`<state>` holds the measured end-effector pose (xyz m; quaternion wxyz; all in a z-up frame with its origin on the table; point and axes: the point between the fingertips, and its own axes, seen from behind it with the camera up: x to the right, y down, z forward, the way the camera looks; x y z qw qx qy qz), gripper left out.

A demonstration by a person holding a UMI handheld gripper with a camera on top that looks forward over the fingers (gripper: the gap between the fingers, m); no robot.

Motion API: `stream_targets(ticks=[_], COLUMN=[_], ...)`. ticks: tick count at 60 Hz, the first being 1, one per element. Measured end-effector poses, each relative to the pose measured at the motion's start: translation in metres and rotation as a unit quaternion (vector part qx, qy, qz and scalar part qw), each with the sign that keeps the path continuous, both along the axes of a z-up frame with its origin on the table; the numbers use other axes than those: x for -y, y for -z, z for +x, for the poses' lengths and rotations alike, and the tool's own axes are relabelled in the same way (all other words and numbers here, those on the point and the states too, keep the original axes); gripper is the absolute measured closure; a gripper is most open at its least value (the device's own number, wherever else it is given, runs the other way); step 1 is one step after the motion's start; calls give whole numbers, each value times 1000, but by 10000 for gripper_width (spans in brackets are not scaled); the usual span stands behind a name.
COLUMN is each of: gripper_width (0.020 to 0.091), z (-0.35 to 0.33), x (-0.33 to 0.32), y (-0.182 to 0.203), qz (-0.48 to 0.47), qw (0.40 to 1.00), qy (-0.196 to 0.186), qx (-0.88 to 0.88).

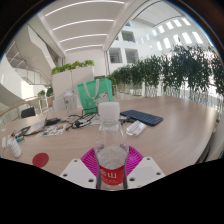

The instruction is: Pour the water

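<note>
Clear glossy plastic bottle (111, 150); smooth pale wood table (170, 140).

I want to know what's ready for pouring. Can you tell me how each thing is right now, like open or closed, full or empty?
Water bottle: upright between the tongs' pads, cap on, red label; water level can't be told.
Tongs: closed on the water bottle, pink pads pressing both sides.
Green bag: standing upright on the table beyond the bottle.
Dark tablet: lying flat on the table.
Red lid: lying flat on the table, off to the side.
</note>
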<state>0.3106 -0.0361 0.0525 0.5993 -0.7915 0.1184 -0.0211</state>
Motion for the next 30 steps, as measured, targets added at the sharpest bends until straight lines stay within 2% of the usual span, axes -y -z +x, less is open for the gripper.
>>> stream_targets(ticks=[3,10,20,25,30], gripper_width=[811,813,812,815,814], z=[-2,-24,-120,-194,-262], x=[1,-8,-28,-44,-67], y=[-10,-80,-200,-216,-202], qz=[-8,18,31,10,-21], qw=[1000,999,973,928,865], qy=[4,-10,-71,-107,-146], qx=[-15,32,217,356,480])
